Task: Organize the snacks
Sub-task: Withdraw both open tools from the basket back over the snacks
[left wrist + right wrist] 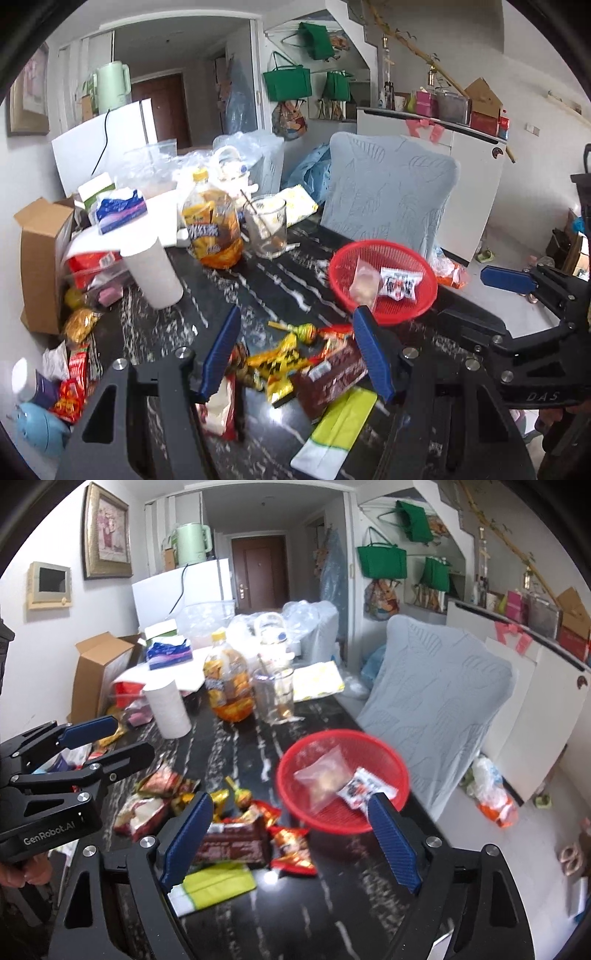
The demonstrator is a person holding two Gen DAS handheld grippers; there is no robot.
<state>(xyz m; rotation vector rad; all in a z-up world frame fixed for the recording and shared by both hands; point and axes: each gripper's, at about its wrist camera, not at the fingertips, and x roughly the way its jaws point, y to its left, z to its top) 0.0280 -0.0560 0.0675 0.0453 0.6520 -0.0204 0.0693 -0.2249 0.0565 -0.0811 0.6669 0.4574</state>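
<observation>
- My left gripper [295, 354] hangs over the near part of the dark marbled table [280, 280], its blue fingers [221, 350] spread partway with nothing pinched between them; the loose snacks lie below on the tabletop.
- My right gripper [291, 845] has its fingers wide apart and empty, just this side of the red basket [391, 760] (the right finger overlaps the basket's near rim in my view, though I cannot tell whether it touches).
- The basket sits on the right side of the table, near the edge by the pale blue chair [391, 184]. Inside it lie a clear bag of something pale [325, 775] and, just right of it, a small white packet with red and black print [360, 788].
- The remaining snacks make a heap [295, 354] left of the basket and nearer to me: a brown chocolate bar wrapper [232, 843], yellow and red packets, a lollipop [242, 795], and a green-and-white pack [214, 886] nearest of all.
- Farther back stand a white paper roll [155, 273], an orange drink bottle [212, 229] and a glass [266, 229] with a stick in it.
- A cardboard box [40, 258] sits at the far left.
</observation>
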